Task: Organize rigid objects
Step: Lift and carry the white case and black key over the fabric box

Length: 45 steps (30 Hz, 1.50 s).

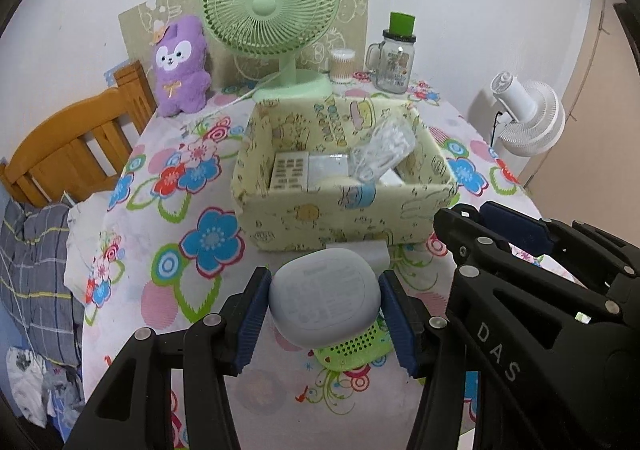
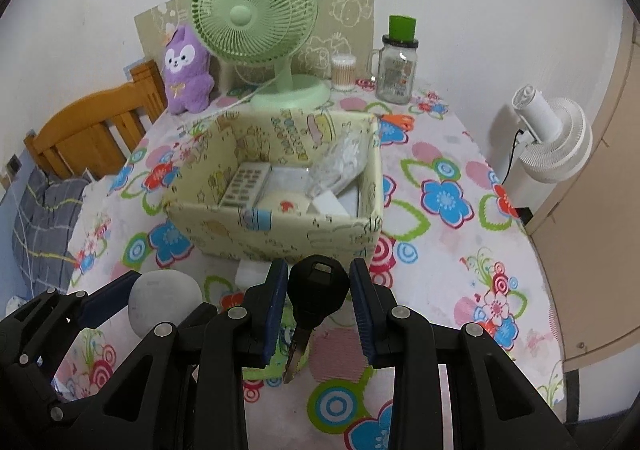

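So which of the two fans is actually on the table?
The green fan, standing behind the storage box beside the purple plush. The white fan stands off the table's right edge.

Both grippers are built from matte black plastic links with an angular, open frame. The left gripper is seen in the left wrist view with two long fingers, each ended by a dark blue pad with fine ribs across its face. Round silver screw heads are set at the joints of the black links. The right gripper is made in the same way, with the same blue ribbed pads and silver screws. On one black link of the right gripper, white letters "DAS" are printed, as seen in the left wrist view. Triangular openings are cut into the lower arms of both frames.
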Each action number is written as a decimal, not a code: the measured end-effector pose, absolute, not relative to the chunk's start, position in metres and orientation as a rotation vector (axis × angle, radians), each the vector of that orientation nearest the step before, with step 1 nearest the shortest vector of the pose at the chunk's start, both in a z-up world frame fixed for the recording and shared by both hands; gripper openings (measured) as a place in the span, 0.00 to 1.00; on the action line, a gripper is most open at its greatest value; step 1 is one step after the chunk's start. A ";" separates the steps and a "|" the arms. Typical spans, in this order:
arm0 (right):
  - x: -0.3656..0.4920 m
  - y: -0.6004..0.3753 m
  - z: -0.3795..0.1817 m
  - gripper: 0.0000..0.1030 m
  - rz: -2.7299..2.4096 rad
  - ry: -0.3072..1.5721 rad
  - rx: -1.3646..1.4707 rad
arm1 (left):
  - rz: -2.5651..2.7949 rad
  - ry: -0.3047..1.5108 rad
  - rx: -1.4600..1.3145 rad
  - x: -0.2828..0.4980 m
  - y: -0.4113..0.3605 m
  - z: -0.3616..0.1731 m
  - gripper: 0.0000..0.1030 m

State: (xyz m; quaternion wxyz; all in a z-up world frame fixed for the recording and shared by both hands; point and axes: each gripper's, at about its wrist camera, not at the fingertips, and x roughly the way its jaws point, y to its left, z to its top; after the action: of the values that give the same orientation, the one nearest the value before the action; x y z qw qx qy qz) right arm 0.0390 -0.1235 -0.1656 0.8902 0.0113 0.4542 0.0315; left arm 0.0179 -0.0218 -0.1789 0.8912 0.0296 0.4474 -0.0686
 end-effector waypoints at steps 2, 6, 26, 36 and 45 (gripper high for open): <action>0.040 -0.123 -0.160 0.34 0.051 0.930 0.015 | -0.154 0.931 0.068 0.020 -0.022 -0.176 0.55; 0.041 -0.126 -0.152 0.34 0.032 0.919 0.026 | -0.170 0.913 0.070 0.023 -0.023 -0.168 0.55; 0.058 -0.128 -0.133 0.34 -0.024 0.894 0.040 | -0.235 0.902 0.073 0.044 -0.026 -0.149 0.55; 0.089 -0.128 -0.136 0.34 0.041 0.911 0.034 | -0.185 0.913 0.055 0.066 -0.026 -0.147 0.55; 0.123 -0.133 -0.142 0.34 0.081 0.928 0.037 | -0.140 0.923 0.041 0.095 -0.031 -0.149 0.55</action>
State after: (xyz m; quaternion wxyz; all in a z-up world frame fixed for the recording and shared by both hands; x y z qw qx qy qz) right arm 0.1228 -0.1332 -0.1423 0.8934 0.0177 0.4473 0.0389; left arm 0.0954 -0.0308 -0.1494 0.8927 0.0197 0.4451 -0.0673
